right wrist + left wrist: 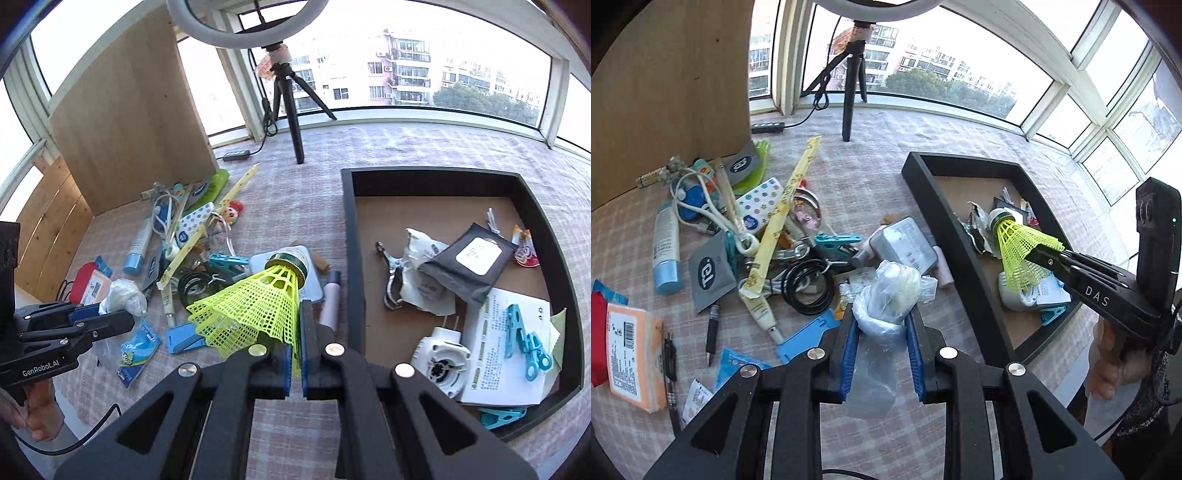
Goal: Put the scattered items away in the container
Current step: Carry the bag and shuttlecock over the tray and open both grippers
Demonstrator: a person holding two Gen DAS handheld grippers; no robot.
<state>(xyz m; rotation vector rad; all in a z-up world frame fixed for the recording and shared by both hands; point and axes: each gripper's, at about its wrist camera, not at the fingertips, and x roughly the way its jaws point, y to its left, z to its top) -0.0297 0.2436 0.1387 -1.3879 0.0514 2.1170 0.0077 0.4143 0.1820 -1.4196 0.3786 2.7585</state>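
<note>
My left gripper [882, 325] is shut on a crumpled clear plastic bag [890, 291] and holds it above the checked cloth, left of the black tray [923, 184]. My right gripper [295, 325] is shut on the skirt of a yellow shuttlecock [255, 306]. In the left wrist view the shuttlecock [1019, 247] hangs over the tray. The tray [349, 240] holds a white plug, a black wipes pack, a paper sheet, blue clips and wrappers. The left gripper with its bag [122, 295] shows at the left of the right wrist view.
A pile of scattered items lies on the cloth left of the tray: a blue-capped tube [666, 247], black coiled cable [809, 288], grey box [905, 245], pens, sachets, orange packet [633, 354]. A tripod [849, 92] stands at the back. A wooden board [665, 92] stands at the left.
</note>
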